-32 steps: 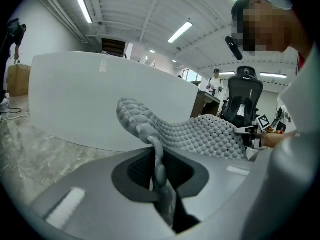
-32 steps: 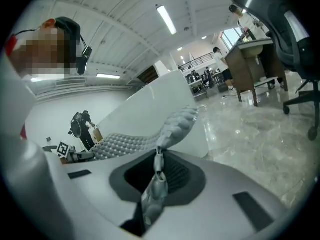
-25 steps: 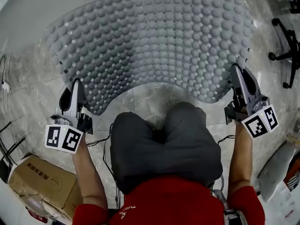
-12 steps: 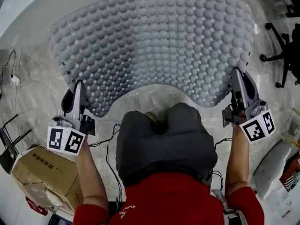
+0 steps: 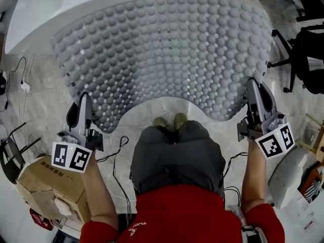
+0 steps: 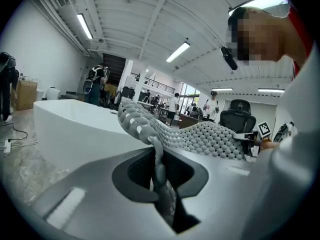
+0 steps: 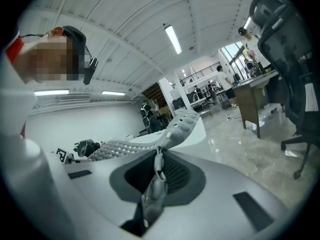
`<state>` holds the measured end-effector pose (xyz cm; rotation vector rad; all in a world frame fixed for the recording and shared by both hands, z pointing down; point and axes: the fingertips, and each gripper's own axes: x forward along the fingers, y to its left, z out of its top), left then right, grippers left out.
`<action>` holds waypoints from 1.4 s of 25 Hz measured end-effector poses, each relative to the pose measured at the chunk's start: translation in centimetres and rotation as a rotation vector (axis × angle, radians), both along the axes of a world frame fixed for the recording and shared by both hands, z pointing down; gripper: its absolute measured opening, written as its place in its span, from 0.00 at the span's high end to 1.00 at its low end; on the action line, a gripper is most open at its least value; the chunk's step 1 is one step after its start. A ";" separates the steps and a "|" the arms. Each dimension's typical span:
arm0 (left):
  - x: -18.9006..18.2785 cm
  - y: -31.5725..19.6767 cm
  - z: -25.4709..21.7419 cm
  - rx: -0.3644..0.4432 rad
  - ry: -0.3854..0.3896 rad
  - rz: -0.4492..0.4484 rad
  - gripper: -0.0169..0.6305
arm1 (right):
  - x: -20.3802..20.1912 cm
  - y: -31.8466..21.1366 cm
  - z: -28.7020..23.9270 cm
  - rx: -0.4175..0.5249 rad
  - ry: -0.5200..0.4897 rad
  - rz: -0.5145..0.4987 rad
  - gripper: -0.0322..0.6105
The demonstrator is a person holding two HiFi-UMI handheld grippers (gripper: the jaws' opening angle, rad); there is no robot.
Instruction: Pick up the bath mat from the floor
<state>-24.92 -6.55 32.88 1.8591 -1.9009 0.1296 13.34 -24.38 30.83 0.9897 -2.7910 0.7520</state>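
**Mat gripped at both near corners, lift under way**

Head view: the bath mat hung spread out in front of the person, its far part lying across the white bathtub. The left gripper held the near left corner and the right gripper the near right corner. The person's shoes showed below the mat's curved near edge. A cardboard box sat at the left and an office chair at the right.

Left gripper view: the jaws were clamped on a thin fold of the mat's edge, and the mat ran away toward the other gripper.

Right gripper view: the jaws were likewise pinched tight on the mat's edge.

The pick-up looked nearly done. Whether the far edge was clear of the floor could not be seen. The next move likely called for raising both grippers together and level, with both grips kept firm.

A second before, the bent knees hid the shoes and little of the bathtub showed; the person had since straightened, with both grips unchanged.
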 end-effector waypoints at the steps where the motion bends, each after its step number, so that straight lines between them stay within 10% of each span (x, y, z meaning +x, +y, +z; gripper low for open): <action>1: -0.3 0.1 0.4 0.007 0.002 -0.006 0.91 | -0.2 0.1 0.4 0.003 -0.005 -0.002 0.89; 16: -4.4 1.6 6.0 0.010 -0.048 -0.033 0.91 | -4.0 0.4 8.8 -0.032 -0.105 -0.009 0.89; 35: -5.3 1.0 5.9 0.182 -0.035 -0.042 0.91 | -4.4 -0.6 6.6 0.090 -0.179 -0.049 0.89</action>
